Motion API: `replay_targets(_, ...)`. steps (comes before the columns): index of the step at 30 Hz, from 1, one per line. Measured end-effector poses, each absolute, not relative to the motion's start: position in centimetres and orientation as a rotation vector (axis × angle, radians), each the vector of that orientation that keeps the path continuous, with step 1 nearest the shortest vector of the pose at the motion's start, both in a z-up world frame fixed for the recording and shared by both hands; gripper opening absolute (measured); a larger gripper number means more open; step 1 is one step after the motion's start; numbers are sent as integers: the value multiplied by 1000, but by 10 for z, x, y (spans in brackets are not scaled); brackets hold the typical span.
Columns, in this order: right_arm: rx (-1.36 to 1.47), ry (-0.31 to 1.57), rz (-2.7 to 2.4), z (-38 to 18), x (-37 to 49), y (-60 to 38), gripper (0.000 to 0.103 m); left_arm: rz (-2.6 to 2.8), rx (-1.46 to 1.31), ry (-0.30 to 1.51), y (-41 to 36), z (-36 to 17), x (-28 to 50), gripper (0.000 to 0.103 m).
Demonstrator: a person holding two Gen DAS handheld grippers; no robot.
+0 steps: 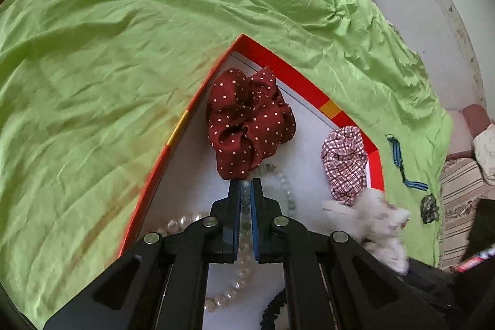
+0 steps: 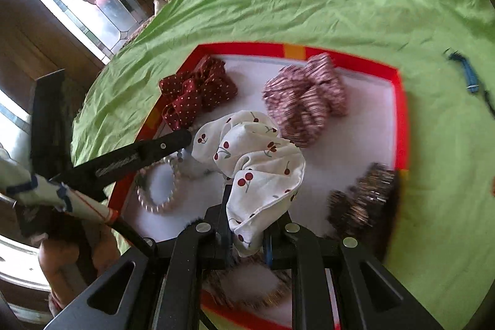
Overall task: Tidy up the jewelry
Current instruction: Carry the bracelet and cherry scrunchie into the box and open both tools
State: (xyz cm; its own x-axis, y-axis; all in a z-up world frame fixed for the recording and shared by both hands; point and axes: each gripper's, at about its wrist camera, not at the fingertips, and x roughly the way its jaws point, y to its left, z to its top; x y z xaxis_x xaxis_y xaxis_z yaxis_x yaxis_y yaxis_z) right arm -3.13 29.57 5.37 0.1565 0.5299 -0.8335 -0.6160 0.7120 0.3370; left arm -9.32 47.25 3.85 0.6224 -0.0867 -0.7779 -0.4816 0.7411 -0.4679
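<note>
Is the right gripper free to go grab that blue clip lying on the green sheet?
Probably not yet: the right gripper is shut on the cherry-print scrunchie. The way to the blue clip looks unblocked.

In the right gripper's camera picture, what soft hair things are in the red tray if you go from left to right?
Dark red polka-dot scrunchie → white cherry-print scrunchie, pinched in the right gripper → pink striped scrunchie → dark glittery scrunchie, blurred, by the red tray edge.
</note>
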Motion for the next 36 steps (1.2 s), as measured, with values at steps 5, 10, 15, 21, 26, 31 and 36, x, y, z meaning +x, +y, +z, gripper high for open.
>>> replay_targets(5, -70, 1159, 809, 43, -23, 304, 36, 222, -754, 816, 477, 47, -99, 6)
replay_targets(10, -71, 1122, 791, 56, -20, 295, 46, 186, -791, 714, 476, 60, -109, 25)
replay_targets(15, -74, 1107, 760, 68, -17, 274, 51, 190, -774, 652, 471, 72, -117, 33)
replay_targets(21, -87, 1058, 728, 83, -17, 256, 51, 255, -752, 638, 474, 74, -122, 34)
replay_targets(26, -169, 1003, 707, 90, -19, 266, 46, 276, -760, 637, 479, 72, -124, 34)
replay_targets(31, -317, 1029, 653, 70, -6, 298, 39, 289, -747, 644, 480, 71, -124, 35)
replay_targets(36, -352, 1073, 600, 47, 20, 321, 32, 299, -752, 645, 483, 69, -123, 35)
